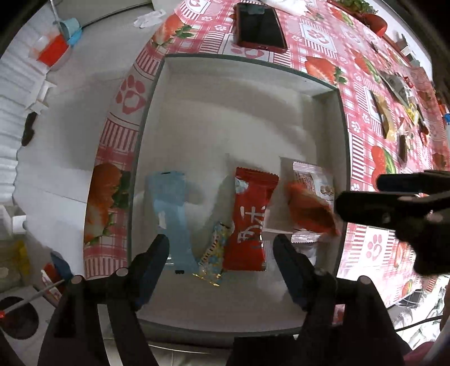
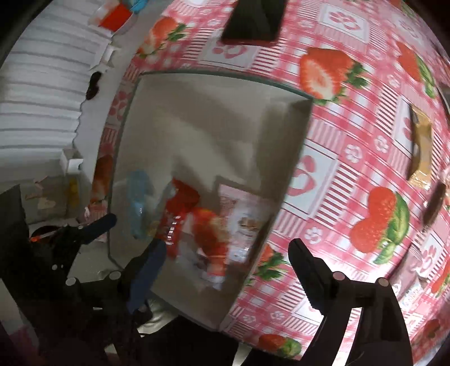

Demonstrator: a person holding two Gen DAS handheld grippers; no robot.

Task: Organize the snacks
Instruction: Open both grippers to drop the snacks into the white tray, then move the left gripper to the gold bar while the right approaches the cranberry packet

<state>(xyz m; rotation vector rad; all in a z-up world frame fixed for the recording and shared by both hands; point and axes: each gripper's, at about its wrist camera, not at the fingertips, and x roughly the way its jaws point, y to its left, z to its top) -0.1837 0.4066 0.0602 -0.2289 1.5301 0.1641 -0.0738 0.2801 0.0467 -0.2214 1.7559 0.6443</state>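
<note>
Bench (image 1: 323, 36) under strawberry-print cloth carries your white box (image 1: 225, 112), with a phone (image 1: 260, 26) lying beyond it. Inside the box lie a red packet (image 1: 249, 219), a blue packet (image 1: 174, 214), an orange packet (image 1: 309, 208) on a clear-wrapped packet (image 1: 315, 177), and a small gold one (image 1: 215, 253). Your left gripper (image 1: 220, 253) hovers over them, fingers (image 1: 153, 261) spread and empty. Your right gripper (image 2: 225, 261) is spread too, holding nothing.

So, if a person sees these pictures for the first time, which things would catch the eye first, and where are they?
Probably the bright strawberry tablecloth, which fills the table around a pale shallow box. Next come the snack packets along the near side of the box: a red packet in the middle, a light blue packet to its left, and a blurred orange packet to its right. A dark phone lies beyond the box.
</note>
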